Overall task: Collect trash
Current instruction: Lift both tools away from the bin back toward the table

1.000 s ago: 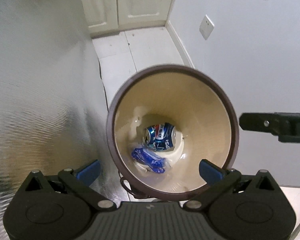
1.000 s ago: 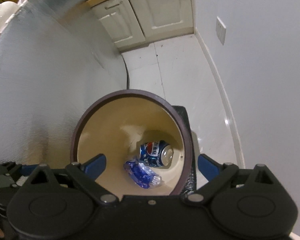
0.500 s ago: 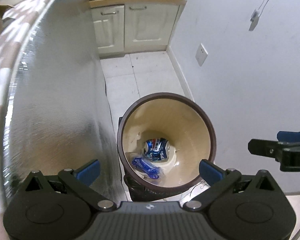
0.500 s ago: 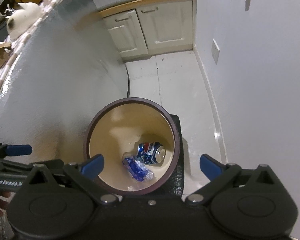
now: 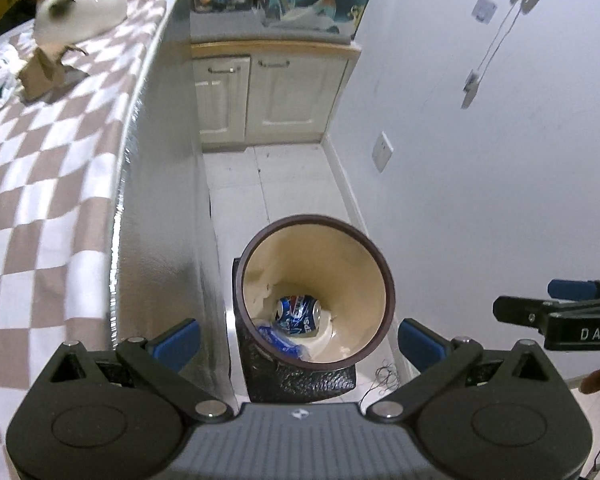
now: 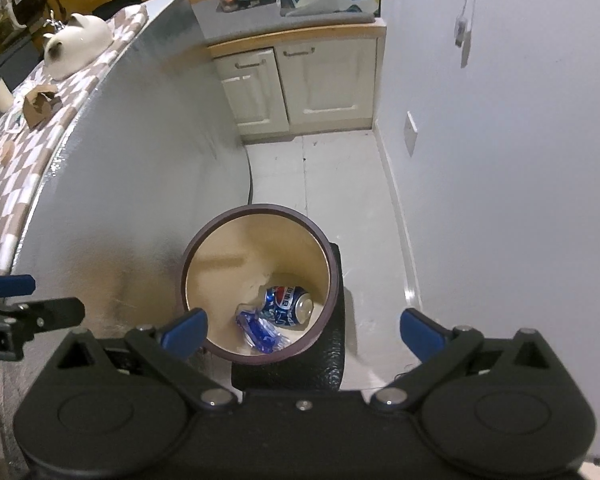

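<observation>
the left gripper (image 5: 298, 338) is held above the trash bin (image 5: 388, 280), its blue-padded fingers (image 5: 176, 338) spread wide apart with nothing between them. the right gripper (image 6: 304, 330) is likewise held over the trash bin (image 6: 334, 280), fingers (image 6: 420, 334) wide apart and empty. each gripper shows at the edge of the other's view: the right gripper (image 5: 556, 312) at the right margin of the left wrist view, the left gripper (image 6: 20, 300) at the left margin of the right wrist view.

the bin is round with a dark brown rim, a cream inner wall and a black textured outer body. it stands on the pale tiled floor (image 5: 284, 184), just beside the silver side panel (image 5: 168, 208) of the table and near the white wall (image 5: 480, 160).

inside the bin, at the bottom, lies a blue pepsi can (image 5: 298, 316) on its side, open end toward the right. a crumpled blue plastic wrapper (image 5: 278, 338) lies touching it on the near-left side. the same can (image 6: 286, 306) and wrapper (image 6: 262, 330) show in the right wrist view.

the table top carries a brown-and-white checked cloth (image 5: 40, 184). on it rest a white cat-shaped ceramic piece (image 5: 80, 8) and a torn brown cardboard piece (image 5: 42, 72), well apart from the bin. cream cabinet doors (image 5: 268, 96) stand at the far end of the floor, with a cluttered counter above.
</observation>
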Demonstrator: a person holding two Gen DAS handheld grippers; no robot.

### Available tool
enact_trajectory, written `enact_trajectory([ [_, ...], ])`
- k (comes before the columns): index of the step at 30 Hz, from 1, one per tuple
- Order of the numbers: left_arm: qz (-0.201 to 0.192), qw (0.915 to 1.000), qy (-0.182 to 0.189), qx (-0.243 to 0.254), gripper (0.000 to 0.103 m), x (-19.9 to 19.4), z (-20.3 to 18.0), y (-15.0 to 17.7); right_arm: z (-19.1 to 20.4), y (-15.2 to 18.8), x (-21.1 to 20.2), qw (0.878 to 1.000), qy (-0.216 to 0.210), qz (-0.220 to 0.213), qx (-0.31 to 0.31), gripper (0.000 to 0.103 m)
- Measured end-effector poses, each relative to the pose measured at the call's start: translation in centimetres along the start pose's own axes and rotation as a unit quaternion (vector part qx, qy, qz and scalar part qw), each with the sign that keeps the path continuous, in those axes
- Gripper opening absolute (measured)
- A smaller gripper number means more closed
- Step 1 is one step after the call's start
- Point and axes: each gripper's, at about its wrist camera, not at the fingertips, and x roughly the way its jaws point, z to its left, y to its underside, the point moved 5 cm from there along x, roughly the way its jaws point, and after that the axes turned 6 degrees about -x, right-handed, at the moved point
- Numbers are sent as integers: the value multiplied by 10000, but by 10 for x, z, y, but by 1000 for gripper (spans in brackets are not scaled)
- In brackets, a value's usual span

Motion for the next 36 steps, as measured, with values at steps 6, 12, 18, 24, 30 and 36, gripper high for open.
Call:
enact_trajectory([
  [6, -269, 9995, 138, -18, 103, -37, 1, 6, 8, 7, -33, 9998, 87, -199, -42, 103],
  [12, -530, 9982, 291, -51, 103, -70, 12, 10, 21, 12, -68, 9988, 161, -459, -76, 103],
  [18, -850, 9954, 432, -135, 103, -111, 31, 16, 45, 12, -101, 9963, 275, -805, -157, 103],
  [24, -1207, 9914, 476, -190, 103, -154, 57, 25, 81, 13, -132, 9923, 256, -1187, -232, 103],
  [30, -1478, 9877, 386, -347, 103, -187, 96, 34, 126, 15, -153, 9872, 154, -1559, -293, 103],
  [36, -1728, 9829, 201, -602, 103, -219, 149, 45, 179, 16, -162, 9838, 15, -1710, -531, 103],
])
